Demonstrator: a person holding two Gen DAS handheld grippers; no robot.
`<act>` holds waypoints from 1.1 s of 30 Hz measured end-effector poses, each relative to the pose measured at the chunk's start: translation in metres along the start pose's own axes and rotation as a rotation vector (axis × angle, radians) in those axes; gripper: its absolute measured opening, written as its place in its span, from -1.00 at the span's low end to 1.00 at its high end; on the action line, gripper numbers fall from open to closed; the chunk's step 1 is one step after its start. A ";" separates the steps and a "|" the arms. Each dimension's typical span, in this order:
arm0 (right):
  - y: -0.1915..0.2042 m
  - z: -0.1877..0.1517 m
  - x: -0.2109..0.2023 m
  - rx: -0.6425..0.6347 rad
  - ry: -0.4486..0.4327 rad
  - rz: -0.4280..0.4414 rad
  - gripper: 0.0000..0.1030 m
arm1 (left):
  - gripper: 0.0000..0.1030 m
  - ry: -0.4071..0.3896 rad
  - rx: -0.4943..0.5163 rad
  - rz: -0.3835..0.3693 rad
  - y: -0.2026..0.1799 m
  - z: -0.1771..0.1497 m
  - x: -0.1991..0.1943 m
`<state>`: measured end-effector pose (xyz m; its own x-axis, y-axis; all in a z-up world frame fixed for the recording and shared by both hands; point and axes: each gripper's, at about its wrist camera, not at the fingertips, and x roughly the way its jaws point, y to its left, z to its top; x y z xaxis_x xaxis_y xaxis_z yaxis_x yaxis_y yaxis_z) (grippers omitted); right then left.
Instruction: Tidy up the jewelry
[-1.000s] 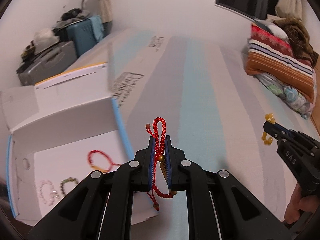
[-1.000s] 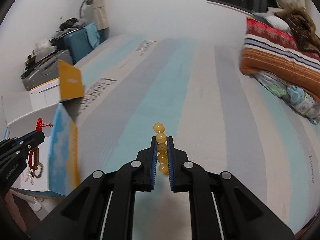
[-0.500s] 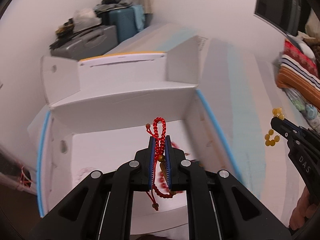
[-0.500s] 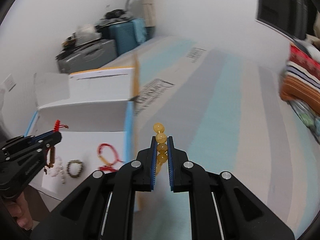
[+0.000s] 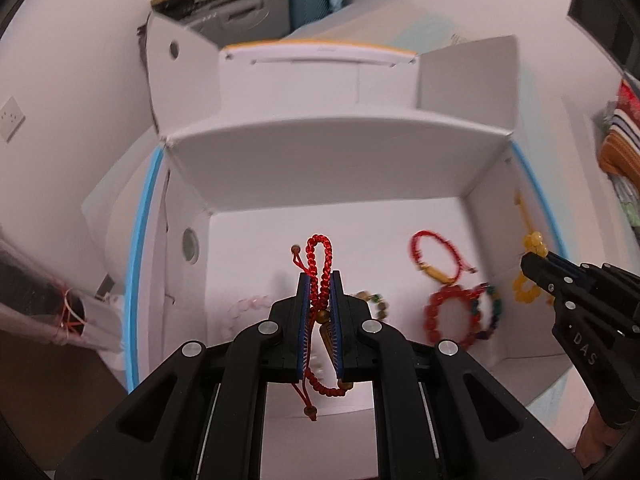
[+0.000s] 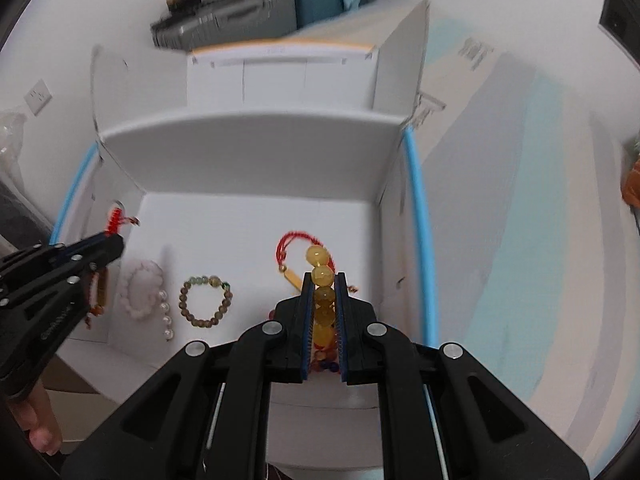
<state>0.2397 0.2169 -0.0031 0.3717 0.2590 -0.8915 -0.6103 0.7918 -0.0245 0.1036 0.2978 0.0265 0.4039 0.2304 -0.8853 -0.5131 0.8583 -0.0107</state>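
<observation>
Both grippers hang over the open white cardboard box point(image 5: 320, 168) with the blue-edged rim, each carrying a piece to be dropped, so the coming move turns on what lies straight below each one. The left gripper point(image 5: 319, 280) is clamped on a red braided cord bracelet point(image 5: 319, 264), whose loop stands up past the fingertips while its tails and small brown beads dangle behind, its long axis running along the fingers. It sits over the left half of the box floor, and the right wrist view shows the pale pink bead bracelet point(image 6: 140, 290) and the string of white pearls point(image 6: 166, 316) just under and beside it. The right gripper point(image 6: 323, 280) is closed on a strand of round amber-yellow beads point(image 6: 320, 268), likewise aligned with its fingers, and it hovers over the right half, directly above the red cord bracelet with a gold tube charm point(image 6: 290, 258) and the red and multicoloured bead bracelet point(image 5: 460, 312). The brown-green bead bracelet point(image 6: 206, 300) lies between the two. Release from here would likely pile each piece onto jewellery already lying there; bare floor shows toward the far wall.
</observation>
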 end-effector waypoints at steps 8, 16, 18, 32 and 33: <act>0.013 0.001 0.030 -0.002 0.087 -0.002 -0.83 | -0.83 0.057 -0.011 0.001 0.013 -0.003 0.025; 0.018 -0.004 0.036 -0.005 0.086 0.004 -0.78 | -0.73 0.076 -0.011 0.002 0.014 -0.009 0.037; 0.020 -0.004 0.035 -0.003 0.083 0.008 -0.69 | -0.57 0.076 -0.020 -0.003 0.015 -0.010 0.038; 0.007 -0.017 -0.030 0.058 -0.174 -0.010 0.85 | 0.89 -0.179 -0.085 0.038 0.035 -0.025 -0.024; 0.007 -0.021 -0.035 0.056 -0.200 -0.028 0.85 | 0.89 -0.198 -0.083 0.033 0.035 -0.028 -0.028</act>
<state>0.2079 0.2014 0.0189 0.5229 0.3371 -0.7829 -0.5600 0.8283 -0.0174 0.0530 0.3084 0.0378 0.5224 0.3504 -0.7774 -0.5861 0.8097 -0.0289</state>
